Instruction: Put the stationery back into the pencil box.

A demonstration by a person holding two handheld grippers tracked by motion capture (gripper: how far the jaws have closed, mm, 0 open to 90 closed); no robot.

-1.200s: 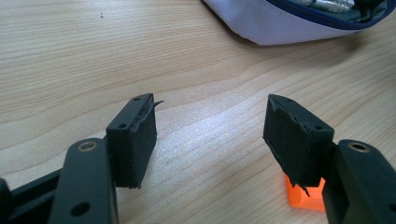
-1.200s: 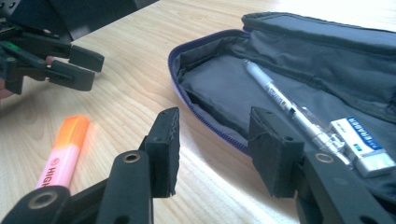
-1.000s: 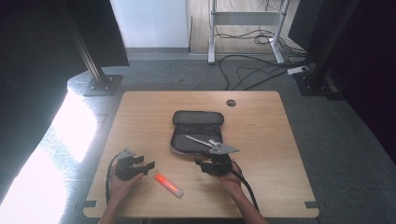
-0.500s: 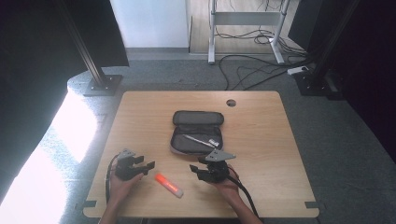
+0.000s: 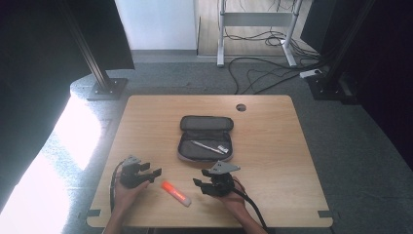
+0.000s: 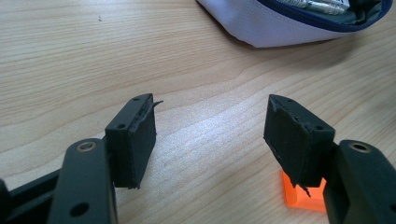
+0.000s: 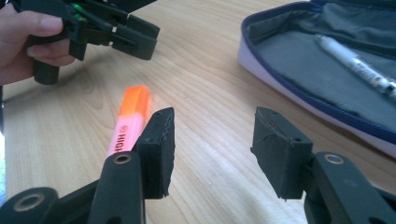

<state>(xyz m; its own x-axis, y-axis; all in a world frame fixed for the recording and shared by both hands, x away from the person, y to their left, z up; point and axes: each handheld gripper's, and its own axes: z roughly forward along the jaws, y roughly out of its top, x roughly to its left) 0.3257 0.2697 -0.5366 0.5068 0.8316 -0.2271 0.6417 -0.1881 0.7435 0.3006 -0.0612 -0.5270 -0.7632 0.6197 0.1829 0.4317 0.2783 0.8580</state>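
An orange highlighter with a white cap end lies near the table's front edge, between my two grippers. My left gripper rests to its left, pointing right, jaws open and empty; the highlighter's orange end peeks out behind one jaw. My right gripper sits to the highlighter's right, pointing left, also open with nothing between its pads. In the right gripper view the highlighter lies just outside one jaw. An open grey pencil case holds a silver pen.
The wooden table has a cable hole at the back. The pencil case's rim lies close beside the right gripper. Cables and black stand legs are on the floor beyond the table.
My right gripper has moved away from the pencil case, toward the front edge and the highlighter. The left gripper and the highlighter have stayed put.
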